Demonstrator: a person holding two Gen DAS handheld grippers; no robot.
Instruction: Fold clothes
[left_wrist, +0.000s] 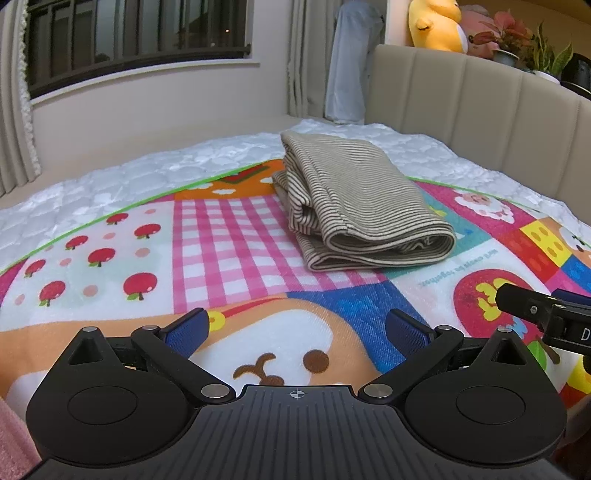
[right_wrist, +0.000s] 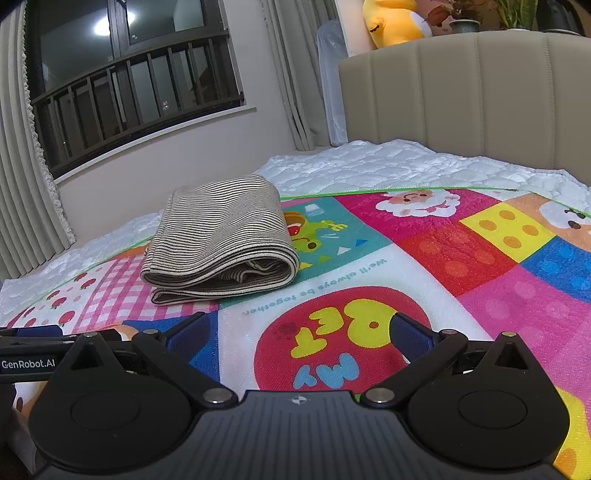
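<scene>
A grey-and-white striped garment (left_wrist: 354, 206) lies folded into a thick bundle on the colourful cartoon mat (left_wrist: 221, 236). It also shows in the right wrist view (right_wrist: 221, 240), ahead and to the left. My left gripper (left_wrist: 297, 325) is open and empty, low over the mat, short of the bundle. My right gripper (right_wrist: 297, 332) is open and empty too, over the red apple print. The right gripper's body (left_wrist: 546, 314) shows at the right edge of the left wrist view. The left gripper's body (right_wrist: 29, 350) shows at the left edge of the right wrist view.
The mat lies on a white quilted mattress (left_wrist: 110, 181). A beige padded headboard (right_wrist: 461, 92) rises at the right, with a yellow plush toy (left_wrist: 436, 22) and potted plants (left_wrist: 517, 40) behind it. A window with dark railing (right_wrist: 140, 96) and curtains stand beyond the bed. Pink cloth (left_wrist: 11, 439) lies at the lower left.
</scene>
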